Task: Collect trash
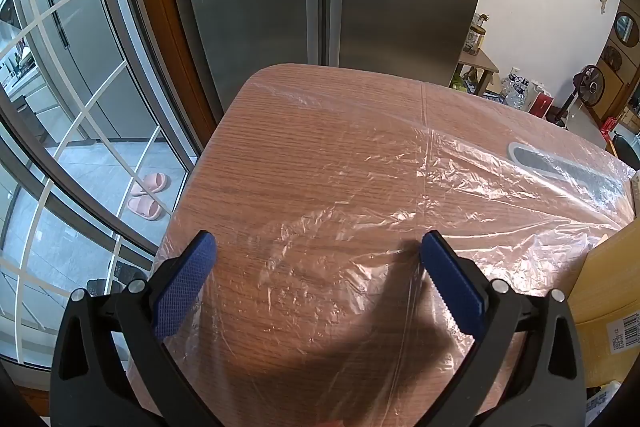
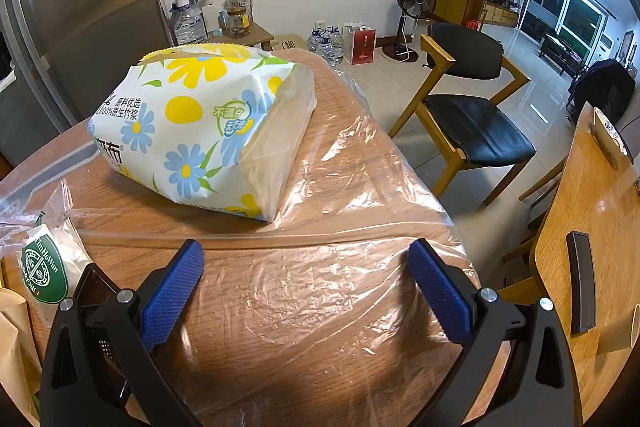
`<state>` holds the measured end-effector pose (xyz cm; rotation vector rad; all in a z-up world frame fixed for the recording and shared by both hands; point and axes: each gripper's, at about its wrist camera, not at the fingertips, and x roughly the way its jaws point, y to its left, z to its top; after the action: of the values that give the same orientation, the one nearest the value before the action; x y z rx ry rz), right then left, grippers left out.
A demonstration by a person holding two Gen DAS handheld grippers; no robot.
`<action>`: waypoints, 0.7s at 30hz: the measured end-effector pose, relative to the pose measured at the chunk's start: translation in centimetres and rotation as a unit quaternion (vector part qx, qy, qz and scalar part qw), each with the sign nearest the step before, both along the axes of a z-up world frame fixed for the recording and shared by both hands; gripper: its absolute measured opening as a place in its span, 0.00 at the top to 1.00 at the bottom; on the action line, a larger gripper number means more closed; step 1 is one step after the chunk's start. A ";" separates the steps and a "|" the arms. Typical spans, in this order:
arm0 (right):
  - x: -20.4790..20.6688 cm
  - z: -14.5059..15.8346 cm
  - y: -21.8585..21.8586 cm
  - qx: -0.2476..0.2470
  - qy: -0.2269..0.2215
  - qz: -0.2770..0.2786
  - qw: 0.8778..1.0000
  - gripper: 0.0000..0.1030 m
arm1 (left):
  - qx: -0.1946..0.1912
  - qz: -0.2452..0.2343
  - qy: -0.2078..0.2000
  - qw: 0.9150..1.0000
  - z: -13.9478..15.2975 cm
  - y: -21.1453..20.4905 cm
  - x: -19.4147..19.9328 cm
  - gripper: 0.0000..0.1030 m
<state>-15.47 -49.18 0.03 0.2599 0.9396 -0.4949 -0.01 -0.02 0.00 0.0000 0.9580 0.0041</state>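
Fridge [image 1: 260, 7]: brushed steel, flat double doors; seen standing just past the table's far edge in the left view.
Table [image 1: 288, 155]: wood-grain top with a rounded corner; its left edge is bordered by a glazed door, its right edge by open tiled floor.
Plastic sheet [image 2: 320, 291]: thin, clear, crinkled film; spread loosely over the tabletop and draped past the right edge, a straight seam being seen across it.
Chair [image 2: 472, 115]: pale wood frame, dark padded seat and back; set on the floor apart from the table's right side.
Tissue pack [image 2: 192, 131]: soft printed wrapper with blue and yellow flowers, blocky with a torn-open end; rested on the sheet beyond the right gripper.
Envelope [image 1: 600, 287]: yellow padded paper with a barcode label; laid at the right margin of the left view.
Green-logo bag [image 2: 40, 271]: clear plastic; lain at the near left of the right view.
Left gripper [image 1: 318, 247]: blue textured pads on black arms; jaws spread wide, nothing held, bare sheet between them.
Right gripper [image 2: 306, 255]: same build; jaws spread wide, nothing held, crinkled film beneath.
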 end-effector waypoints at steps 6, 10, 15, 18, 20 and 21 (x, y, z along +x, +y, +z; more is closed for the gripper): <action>0.0 0.0 0.0 -0.001 0.000 0.000 1.000 0.03 | -0.001 0.000 0.001 1.000 0.0 0.0 0.0 0.01; 0.0 0.0 0.0 -0.001 0.000 0.000 1.000 0.03 | -0.001 0.000 0.001 1.000 0.0 -0.1 0.0 0.01; 0.0 0.0 0.0 -0.001 0.000 0.000 1.000 0.03 | -0.002 0.000 0.001 1.000 0.0 0.0 0.0 0.01; 0.0 0.0 0.0 -0.001 0.000 0.000 1.000 0.03 | -0.002 0.000 0.001 1.000 0.0 0.0 0.0 0.01; 0.0 0.0 0.0 -0.001 0.000 0.000 1.000 0.03 | -0.002 0.000 0.001 1.000 0.0 0.0 0.0 0.01; 0.0 0.0 0.0 -0.001 0.000 0.000 1.000 0.03 | -0.002 0.000 0.001 1.000 0.0 0.0 0.0 0.01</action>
<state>-15.48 -49.17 0.03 0.2590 0.9387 -0.4953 0.00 0.00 0.00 -0.0037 0.9601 0.0023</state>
